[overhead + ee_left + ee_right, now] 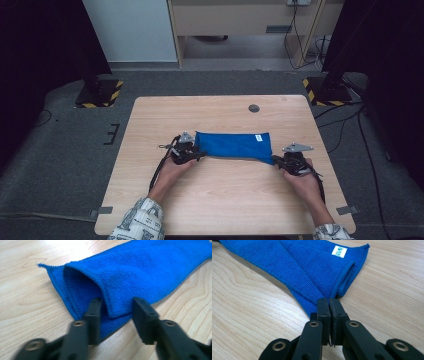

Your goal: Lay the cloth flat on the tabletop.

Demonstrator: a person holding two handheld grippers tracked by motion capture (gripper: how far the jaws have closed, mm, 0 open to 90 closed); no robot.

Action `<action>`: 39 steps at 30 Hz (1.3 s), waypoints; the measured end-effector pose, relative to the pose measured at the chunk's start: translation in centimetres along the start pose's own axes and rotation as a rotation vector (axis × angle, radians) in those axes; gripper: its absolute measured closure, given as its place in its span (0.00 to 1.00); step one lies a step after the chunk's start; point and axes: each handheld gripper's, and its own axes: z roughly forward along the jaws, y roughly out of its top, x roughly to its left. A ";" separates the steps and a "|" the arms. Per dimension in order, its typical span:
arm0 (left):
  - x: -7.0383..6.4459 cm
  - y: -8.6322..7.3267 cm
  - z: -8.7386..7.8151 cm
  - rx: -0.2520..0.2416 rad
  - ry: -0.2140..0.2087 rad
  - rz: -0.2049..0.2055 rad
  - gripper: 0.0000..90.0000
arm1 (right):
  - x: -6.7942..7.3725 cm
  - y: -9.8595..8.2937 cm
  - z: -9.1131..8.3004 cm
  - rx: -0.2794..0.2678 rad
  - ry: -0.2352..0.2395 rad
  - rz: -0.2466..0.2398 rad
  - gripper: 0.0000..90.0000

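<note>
Folded blue cloth (234,146) on tabletop (225,200), left gripper (186,152) at its left end, jaws wide astride a corner, right gripper (292,161) at its right end, jaws pinching a corner.

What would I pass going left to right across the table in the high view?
Left hand → left gripper → blue cloth → cloth's white label → right gripper → right hand.

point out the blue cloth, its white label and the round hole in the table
blue cloth (232,146), high view, middle of its top layer
white label (339,251), right gripper view, label's centre
round hole (254,108), high view, its centre
</note>
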 end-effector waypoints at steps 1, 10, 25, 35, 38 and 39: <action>-0.1 0.1 -0.1 -0.003 0.010 0.006 0.83 | 0.0 0.0 -0.1 -0.003 0.000 0.003 0.98; -1.7 0.8 -2.9 -0.037 -0.003 0.020 0.97 | 0.7 0.0 -1.5 -0.037 0.012 -0.003 0.98; -4.4 -2.4 -8.6 0.034 -0.059 0.002 0.95 | 4.5 -1.3 -5.4 -0.027 0.067 -0.124 0.98; -4.6 -2.0 -5.4 0.018 -0.121 0.062 0.76 | 4.1 -1.7 -4.0 0.014 0.064 -0.119 0.98; -4.9 -1.9 -5.6 0.011 -0.121 0.100 0.72 | 3.9 -1.7 -3.8 0.019 0.058 -0.108 0.98; -5.0 -1.9 -5.8 0.005 -0.122 0.111 0.69 | 3.8 -1.7 -3.8 0.018 0.055 -0.108 0.98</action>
